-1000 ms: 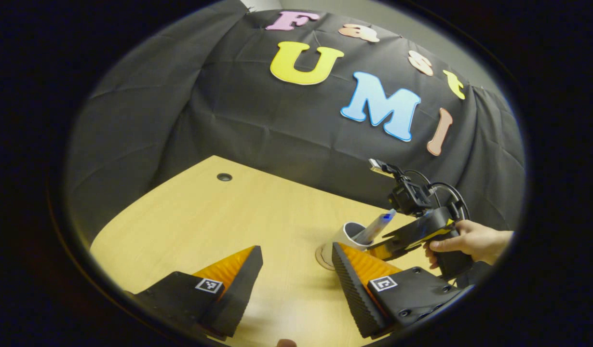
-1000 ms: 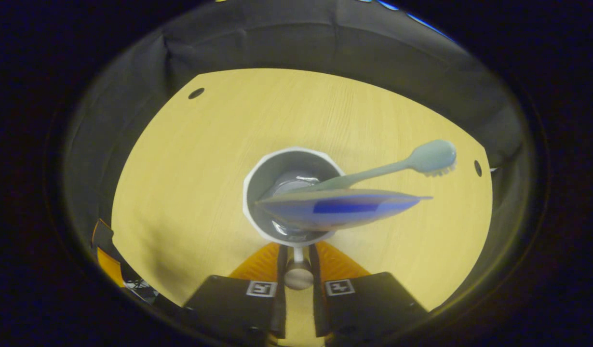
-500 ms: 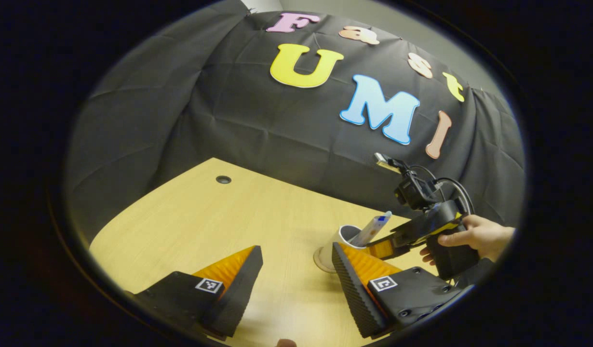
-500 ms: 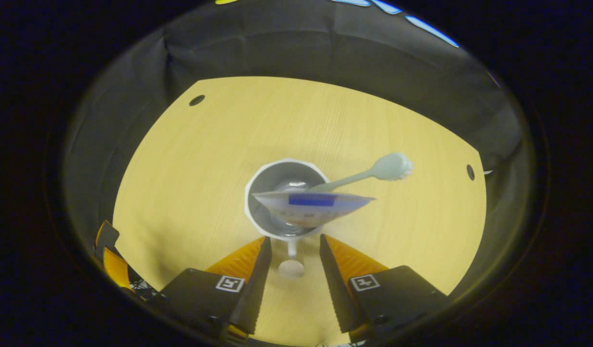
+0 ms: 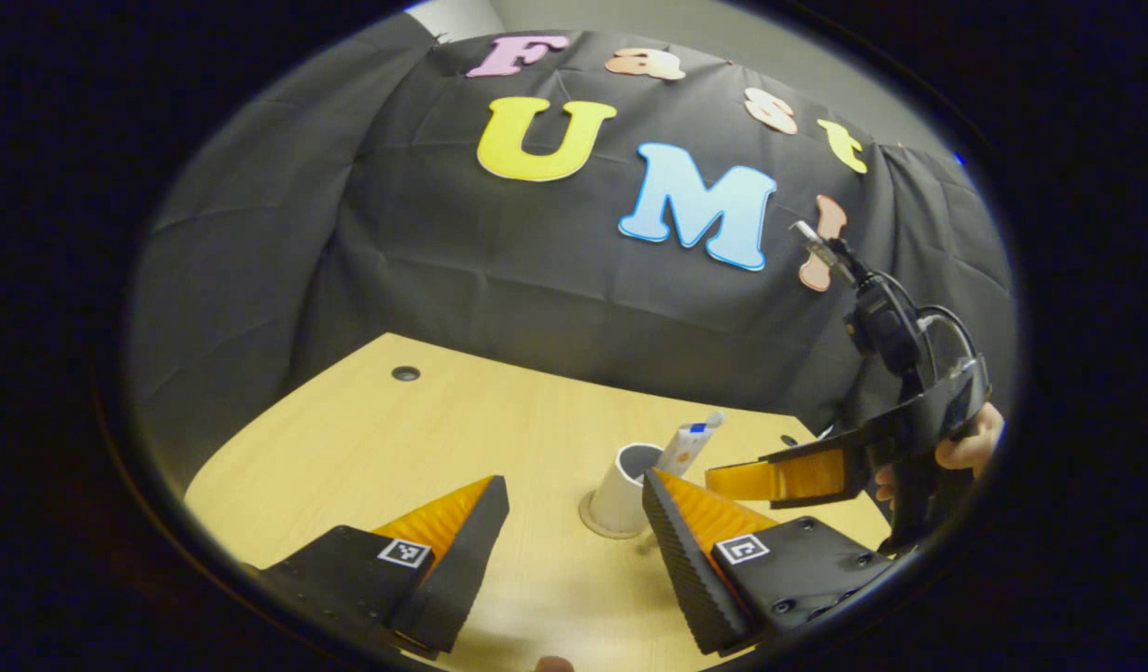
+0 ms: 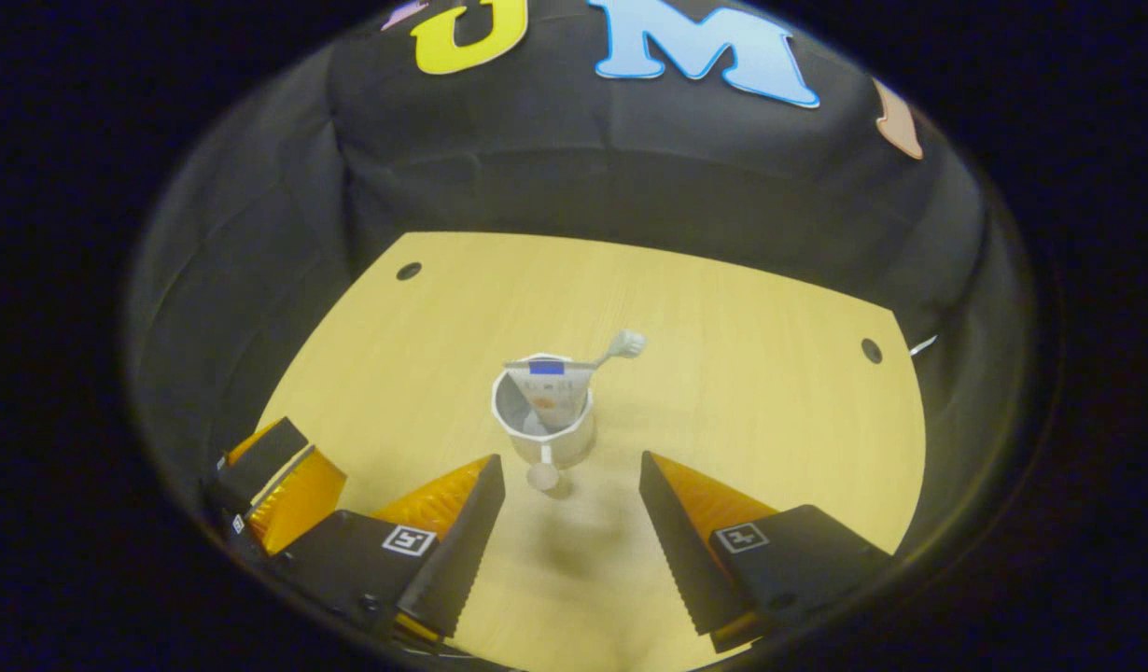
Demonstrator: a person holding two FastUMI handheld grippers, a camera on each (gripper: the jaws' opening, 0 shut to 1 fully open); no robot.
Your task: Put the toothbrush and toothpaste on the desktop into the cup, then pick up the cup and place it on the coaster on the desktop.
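The white cup stands on the round coaster in the middle of the counter. The toothbrush and toothpaste lean inside it. The right gripper and left gripper both have wide jaws holding nothing.

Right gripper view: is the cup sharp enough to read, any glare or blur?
Right gripper view: cup is small but sharp, no glare; soft shadow on the desktop beside it. Left gripper view: fisheye bends the desk edge; right gripper crisp.
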